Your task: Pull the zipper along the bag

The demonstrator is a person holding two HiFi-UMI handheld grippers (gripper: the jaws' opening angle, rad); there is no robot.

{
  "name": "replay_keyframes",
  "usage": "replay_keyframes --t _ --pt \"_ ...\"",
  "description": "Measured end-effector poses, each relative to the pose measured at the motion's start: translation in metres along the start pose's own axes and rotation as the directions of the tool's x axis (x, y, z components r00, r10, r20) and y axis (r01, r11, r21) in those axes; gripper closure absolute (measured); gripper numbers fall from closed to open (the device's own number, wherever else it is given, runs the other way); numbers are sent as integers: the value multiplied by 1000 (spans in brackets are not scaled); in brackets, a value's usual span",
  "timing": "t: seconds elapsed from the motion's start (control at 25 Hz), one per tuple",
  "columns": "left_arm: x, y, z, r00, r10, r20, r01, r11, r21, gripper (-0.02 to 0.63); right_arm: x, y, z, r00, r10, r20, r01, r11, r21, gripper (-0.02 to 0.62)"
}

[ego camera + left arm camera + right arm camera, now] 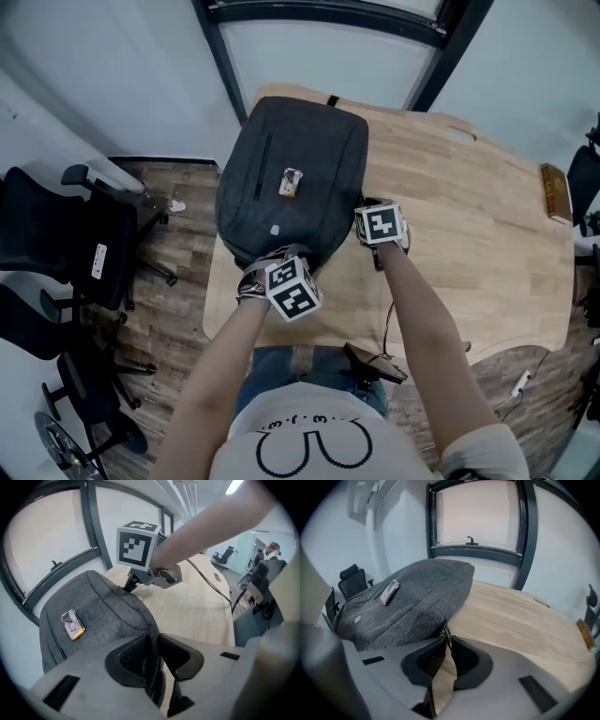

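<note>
Soft daylight from the window (478, 515) lights sharp frames with fisheye bending and dark corners.

One grey bag (291, 178), lying on one wooden table (469, 244). Two grippers: the left gripper (157, 651) and the right gripper (446, 651). Two marker cubes, the left cube (292, 289) and the right cube (380, 225). One metal zipper pull (446, 631). On the bag's top face, one small card (291, 182) and one pale patch (275, 229). At least two black office chairs on the floor, a near chair (80, 412) and a far chair (56, 234). One brown block (555, 192) at the table's edge, one dark-framed window (328, 14)
</note>
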State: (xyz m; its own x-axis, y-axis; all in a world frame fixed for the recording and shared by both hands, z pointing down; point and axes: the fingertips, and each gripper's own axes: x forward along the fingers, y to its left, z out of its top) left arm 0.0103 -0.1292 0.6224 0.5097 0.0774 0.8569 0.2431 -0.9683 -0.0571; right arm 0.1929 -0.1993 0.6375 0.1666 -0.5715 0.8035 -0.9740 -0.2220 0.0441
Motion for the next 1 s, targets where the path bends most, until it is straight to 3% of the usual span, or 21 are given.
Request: replay_keyframes --t 0.16,0.28,0.4,0.48,0.52,0.6,0.76,0.88,1.0 --pt "10 6 7 1000 16 -14 -16 1000 -19 512 -2 -9 11 1000 7 -5 -7 1000 22 502" --pt "5 9 9 1000 16 -1 -16 999 -33 511 -21 -8 15 998 47 40 -49 997 63 415" --pt "-15 16 17 996 43 75 -38 996 -76 492 -63 -6 32 982 90 166 -109 989 104 397" --pt "-42 32 24 979 104 174 -74 983 -170 491 -99 -1 49 958 109 264 -141 984 105 377" --pt "-60 45 28 962 148 232 -93 968 -233 491 -118 4 58 944 117 308 -154 983 100 374" --pt "-101 75 34 905 259 338 -129 923 -362 491 -156 14 78 910 123 396 -170 982 86 377" --pt "-183 124 41 737 471 486 -172 825 -538 491 -227 33 104 833 59 550 -131 987 92 380" --pt "-230 142 45 635 552 540 -219 800 -559 489 -264 47 112 780 -7 625 -83 990 115 380" --pt "-267 150 44 565 592 575 -294 795 -530 488 -294 66 123 735 -81 673 22 995 96 380"
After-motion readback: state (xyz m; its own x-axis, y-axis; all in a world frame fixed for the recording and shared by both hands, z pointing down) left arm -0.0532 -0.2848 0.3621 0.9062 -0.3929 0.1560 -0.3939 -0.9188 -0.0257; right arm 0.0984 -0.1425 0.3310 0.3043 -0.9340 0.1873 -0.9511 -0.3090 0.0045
